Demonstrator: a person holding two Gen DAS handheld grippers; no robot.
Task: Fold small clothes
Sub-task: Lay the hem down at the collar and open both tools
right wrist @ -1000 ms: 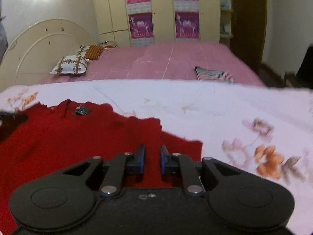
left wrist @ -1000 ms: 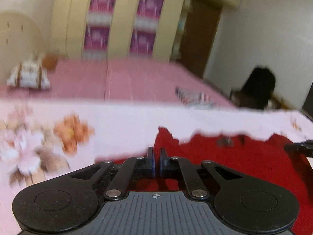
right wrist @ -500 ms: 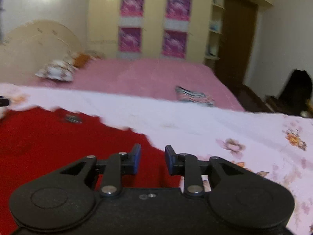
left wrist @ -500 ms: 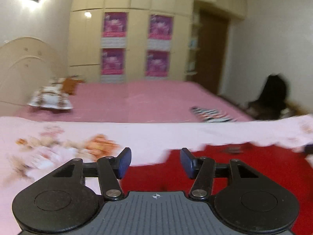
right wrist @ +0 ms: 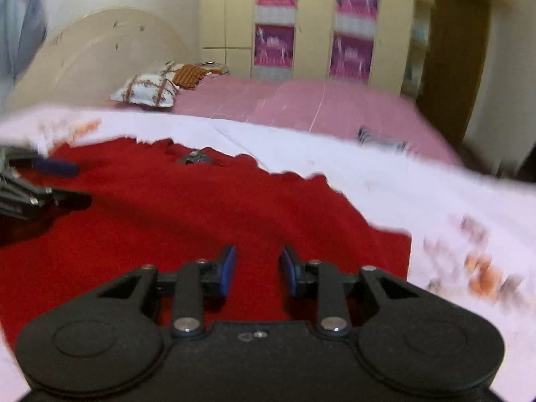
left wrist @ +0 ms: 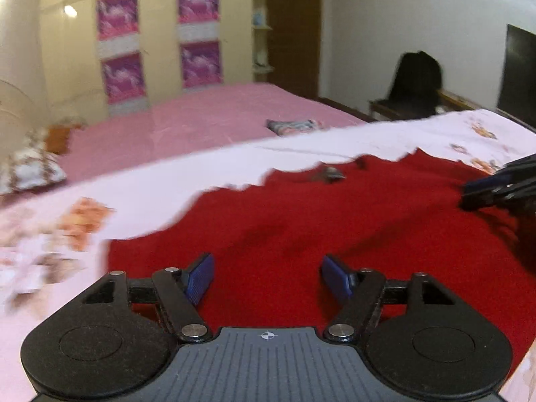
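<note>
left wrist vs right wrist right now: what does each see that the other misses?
Left wrist only: a dark screen on the wall and a black bag on a chair.
Right wrist only: the curved headboard and an orange cushion.
Both: the red garment spread on the floral sheet, the pink bed, wardrobe posters, a patterned pillow, a striped cloth, and both grippers, left and right, open over the garment.

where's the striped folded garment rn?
On the pink bedspread beyond the red garment: upper middle of the left wrist view, far right edge of the bed in the right wrist view.
</note>
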